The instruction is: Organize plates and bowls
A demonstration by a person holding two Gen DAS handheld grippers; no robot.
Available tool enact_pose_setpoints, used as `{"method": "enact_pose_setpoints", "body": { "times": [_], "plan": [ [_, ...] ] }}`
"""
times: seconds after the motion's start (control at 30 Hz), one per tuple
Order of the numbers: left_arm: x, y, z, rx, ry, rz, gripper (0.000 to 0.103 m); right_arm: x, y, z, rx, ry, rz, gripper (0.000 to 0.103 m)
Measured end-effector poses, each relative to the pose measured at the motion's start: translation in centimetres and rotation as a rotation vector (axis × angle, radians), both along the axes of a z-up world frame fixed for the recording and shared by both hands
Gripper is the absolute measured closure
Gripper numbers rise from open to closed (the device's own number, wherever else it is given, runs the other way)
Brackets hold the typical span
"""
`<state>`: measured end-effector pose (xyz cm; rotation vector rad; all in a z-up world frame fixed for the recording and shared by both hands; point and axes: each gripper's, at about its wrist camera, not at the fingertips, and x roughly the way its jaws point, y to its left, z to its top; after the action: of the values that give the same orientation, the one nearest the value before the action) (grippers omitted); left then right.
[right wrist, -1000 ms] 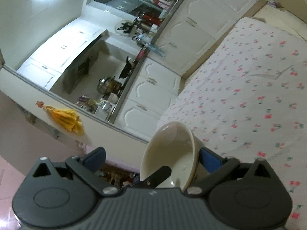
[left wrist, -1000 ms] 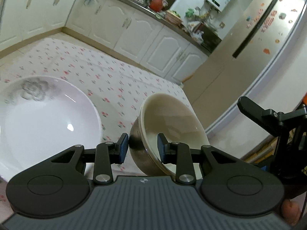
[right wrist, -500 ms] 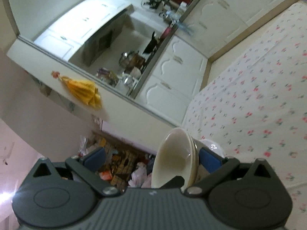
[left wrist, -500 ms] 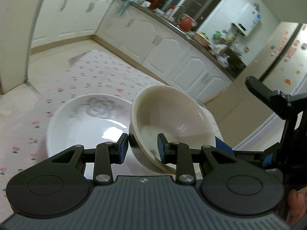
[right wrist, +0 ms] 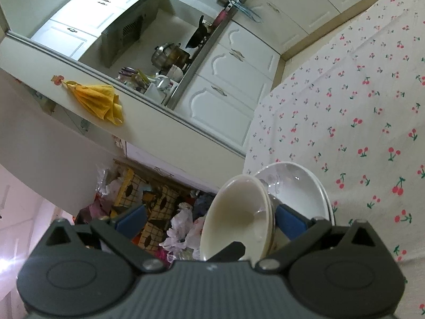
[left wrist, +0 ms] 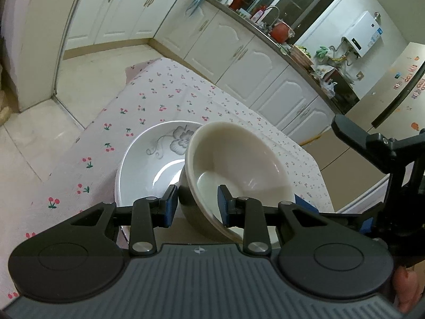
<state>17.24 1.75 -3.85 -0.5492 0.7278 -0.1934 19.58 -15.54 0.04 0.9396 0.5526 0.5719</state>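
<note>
1. Far left in the left wrist view: pale floor tiles (left wrist: 32,122) and, beyond them, white base cabinets (left wrist: 127,8) running along the back wall.
2. Next comes the table, covered by a cherry-print tablecloth (left wrist: 148,106) (pinkish white, with small red cherries).
3. On the cloth sits a white bowl (left wrist: 148,172) with a grey flower painted inside; it lies near the table's front edge.
4. The left gripper (left wrist: 196,206) pinches the rim of a cream bowl (left wrist: 239,159): one blue pad presses the outer wall, the other the inner wall, so the jaws stand narrowly apart with only the bowl's wall between them. The cream bowl is tilted and held over the right side of the white bowl, overlapping its rim; whether the two touch cannot be told.
5. Right of the cream bowl, the black frame of the other tool (left wrist: 372,143) shows, with a blue pad close against the bowl's far side.
6. In the right wrist view, the right gripper (right wrist: 209,222) has its jaws spread wide. The cream bowl (right wrist: 233,212) stands on edge between them, the right-hand pad (right wrist: 290,224) at its outer wall and the left-hand pad well clear (actual contact cannot be made out).
7. Rightmost there, the white bowl (right wrist: 300,194) rests on the tablecloth (right wrist: 358,93).
</note>
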Motion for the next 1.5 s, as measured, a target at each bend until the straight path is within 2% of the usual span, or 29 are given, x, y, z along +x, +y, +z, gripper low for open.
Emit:
{"method": "enact_pose_setpoints", "body": {
  "times": [0.23,0.33,0.4,0.63,0.9,1.23,1.5],
  "plan": [
    [-0.6,0.0,0.2,0.012,-0.001,0.013,0.07,-0.3,0.2,-0.2,-0.011,0.004,0.004,0.0],
    [-0.5,0.1,0.1,0.028,-0.003,0.033,0.064,-0.6,-0.1,0.3,-0.024,-0.007,-0.014,0.0],
    [-0.9,0.2,0.3,0.043,-0.011,0.047,0.052,-0.9,-0.5,0.7,-0.035,-0.016,-0.031,0.0],
    [-2.9,-0.2,2.0,0.134,-0.067,0.07,0.032,-3.0,-1.4,1.6,-0.154,-0.04,-0.115,0.0],
    [-5.9,-1.9,3.2,0.268,-0.106,0.084,0.006,-6.2,-1.6,1.7,-0.281,-0.081,-0.153,0.0],
    [-8.3,-3.8,3.3,0.405,-0.119,0.065,0.004,-9.9,-1.0,1.3,-0.397,-0.106,-0.176,0.0],
    [-8.9,-4.5,3.2,0.469,-0.125,0.036,0.003,-12.1,-0.4,0.2,-0.469,-0.093,-0.192,0.0]
  ]
}}
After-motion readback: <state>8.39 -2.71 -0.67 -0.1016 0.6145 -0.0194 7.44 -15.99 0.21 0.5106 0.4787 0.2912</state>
